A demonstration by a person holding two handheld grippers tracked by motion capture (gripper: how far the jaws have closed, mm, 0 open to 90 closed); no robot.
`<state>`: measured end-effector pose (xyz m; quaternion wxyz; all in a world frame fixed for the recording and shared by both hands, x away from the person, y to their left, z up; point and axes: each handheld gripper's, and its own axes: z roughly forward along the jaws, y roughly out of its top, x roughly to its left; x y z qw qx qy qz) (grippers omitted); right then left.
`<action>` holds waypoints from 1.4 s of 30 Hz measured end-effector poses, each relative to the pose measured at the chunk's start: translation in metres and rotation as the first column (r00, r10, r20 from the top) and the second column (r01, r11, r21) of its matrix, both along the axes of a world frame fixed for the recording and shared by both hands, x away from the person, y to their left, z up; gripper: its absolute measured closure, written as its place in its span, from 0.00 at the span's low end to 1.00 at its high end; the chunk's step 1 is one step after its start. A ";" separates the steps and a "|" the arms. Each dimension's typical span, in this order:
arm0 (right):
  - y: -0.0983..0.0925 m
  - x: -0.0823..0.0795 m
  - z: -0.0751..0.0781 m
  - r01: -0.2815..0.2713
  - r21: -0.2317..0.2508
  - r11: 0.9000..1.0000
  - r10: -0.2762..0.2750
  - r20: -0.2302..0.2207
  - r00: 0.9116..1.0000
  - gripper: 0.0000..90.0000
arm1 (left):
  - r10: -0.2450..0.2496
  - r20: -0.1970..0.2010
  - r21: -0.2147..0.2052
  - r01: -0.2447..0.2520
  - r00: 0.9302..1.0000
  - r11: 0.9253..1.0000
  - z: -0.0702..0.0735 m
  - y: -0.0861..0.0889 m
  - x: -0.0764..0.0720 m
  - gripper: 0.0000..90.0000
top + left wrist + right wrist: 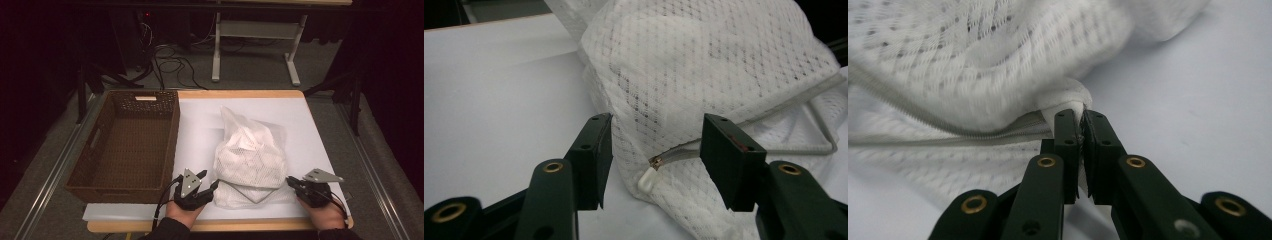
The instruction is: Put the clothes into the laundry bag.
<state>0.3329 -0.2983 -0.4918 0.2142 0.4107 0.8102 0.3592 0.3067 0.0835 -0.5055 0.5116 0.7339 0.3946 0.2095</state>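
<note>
So the white mesh bag (250,160) sits near the front edge of the table (310,115), right of the wicker basket (125,145). The right gripper (1082,117) is clamped tight on the bag's corner by the zipper end. The left gripper (654,150) stands about half open, the zipper pull (647,178) lying between its jaws, untouched.

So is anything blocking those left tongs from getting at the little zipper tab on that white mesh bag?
Nothing visible does. The left tongs stand open right in front of the mesh bag, and the zipper tab lies in plain sight between the jaws. The right tongs are pinched on the bag's other corner.
</note>
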 end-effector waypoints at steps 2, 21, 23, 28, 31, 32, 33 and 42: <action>-0.011 -0.009 0.005 0.012 0.014 1.000 -0.012 0.018 1.000 0.96 | 0.002 0.000 0.002 -0.002 1.000 1.000 0.000 0.000 0.001 0.53; 0.045 -0.006 -0.003 -0.136 0.005 0.991 0.136 0.004 0.991 1.00 | 0.023 -0.013 0.014 -0.023 1.000 1.000 -0.003 0.006 -0.001 0.53; 0.047 0.006 -0.011 -0.107 -0.035 0.994 0.107 -0.020 0.994 1.00 | 0.024 -0.014 0.019 -0.024 1.000 1.000 -0.003 0.006 -0.001 0.53; 0.040 0.020 -0.015 -0.071 -0.046 0.996 0.070 -0.028 0.997 1.00 | 0.010 -0.029 0.036 -0.009 1.000 0.999 -0.006 0.005 0.000 0.53; 0.036 0.011 -0.004 -0.083 0.002 0.997 0.083 0.017 0.996 1.00 | -0.014 -0.051 0.053 0.016 0.999 0.998 -0.009 0.002 0.001 0.54; 0.034 0.006 0.001 -0.083 0.030 0.996 0.082 0.034 0.996 1.00 | -0.026 -0.067 0.062 0.030 0.997 0.998 -0.010 0.000 0.002 0.55; 0.032 -0.001 0.006 -0.087 0.056 0.995 0.084 0.051 0.995 1.00 | -0.034 -0.074 0.073 0.039 0.997 0.997 -0.012 -0.002 0.002 0.56; 0.036 -0.011 0.006 -0.121 0.049 0.991 0.119 0.054 0.991 0.98 | -0.113 -0.187 0.178 0.147 0.976 0.973 -0.019 -0.027 0.014 0.75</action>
